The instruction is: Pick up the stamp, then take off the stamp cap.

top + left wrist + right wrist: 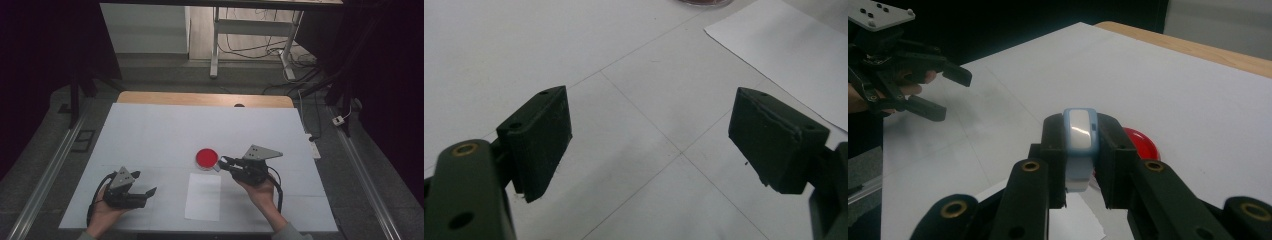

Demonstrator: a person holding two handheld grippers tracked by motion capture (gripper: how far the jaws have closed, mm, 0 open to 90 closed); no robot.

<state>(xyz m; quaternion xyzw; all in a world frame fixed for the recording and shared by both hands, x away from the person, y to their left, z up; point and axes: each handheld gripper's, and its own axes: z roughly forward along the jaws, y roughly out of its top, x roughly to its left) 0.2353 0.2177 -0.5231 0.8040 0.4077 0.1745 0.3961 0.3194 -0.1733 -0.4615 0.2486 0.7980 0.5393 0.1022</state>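
The right tongs (pixel 1082 165) are pinching a small blue-and-white stamp-like block (pixel 1079 145), seen at the centre of the right gripper view, standing upright between the two black pads with its pale glossy top face showing. In the high view it sits at the tip of the right tongs (pixel 223 163), a little right of centre, just beside the red round dish (pixel 206 157); whether it touches the dish I cannot tell.

The block looks like hard plastic: light, stiff and smooth, so probably a little slippery under the pads. The hold across its flat sides seems the sensible one, as the rounded top would give less purchase. It does not look fragile, though a loose pinch could let it twist or drop.

The left tongs (pixel 141 184) lie at the lower left of the high view, spread wide with nothing between them; the left gripper view shows bare desk between the pads.

Around it: a white sheet of paper (pixel 203 196) lies flat at lower centre, just below the dish. The white-covered desk (pixel 165 130) is otherwise bare around these things. Nothing stands between the block and either the dish or the paper; the dish's shallow rim is the one edge it could catch.
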